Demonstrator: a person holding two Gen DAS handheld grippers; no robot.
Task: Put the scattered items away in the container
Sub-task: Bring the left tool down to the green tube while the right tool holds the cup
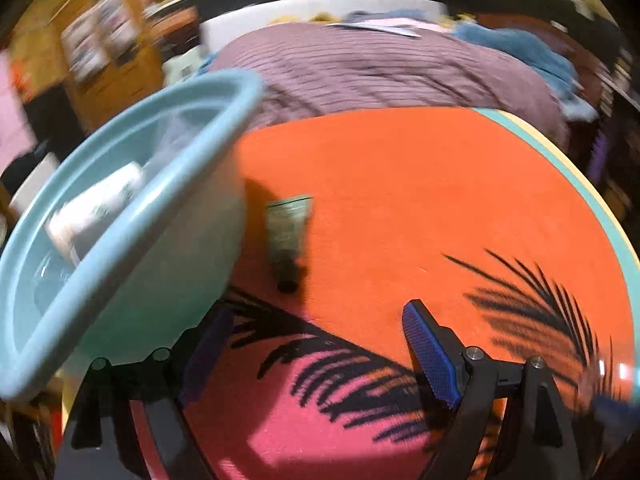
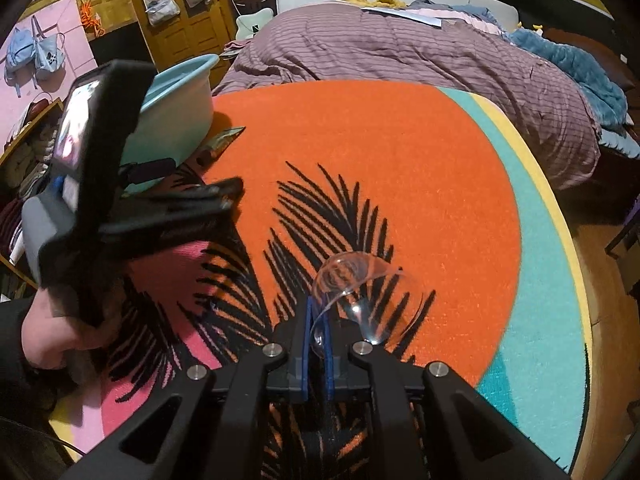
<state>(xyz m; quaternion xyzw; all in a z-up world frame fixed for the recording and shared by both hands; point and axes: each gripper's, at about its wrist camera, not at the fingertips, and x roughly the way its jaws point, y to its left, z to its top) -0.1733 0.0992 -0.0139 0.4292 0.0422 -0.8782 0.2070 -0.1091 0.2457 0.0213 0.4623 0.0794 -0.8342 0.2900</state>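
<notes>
Right gripper [image 2: 317, 330] is clamped thin on the rim of a clear plastic cup [image 2: 360, 284], so it could slip or crack on the way to the blue basin [image 2: 176, 100], up-left of it. Left gripper [image 1: 316, 344] is wide open and empty, with the green tube [image 1: 289, 232] ahead of it, just beside the basin; no writing is legible.

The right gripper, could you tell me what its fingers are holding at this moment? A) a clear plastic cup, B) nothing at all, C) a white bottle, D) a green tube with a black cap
A: in the right wrist view the right gripper is shut on the rim of a clear plastic cup above the rug, while the green tube lies on the rug beside the blue basin.
</notes>
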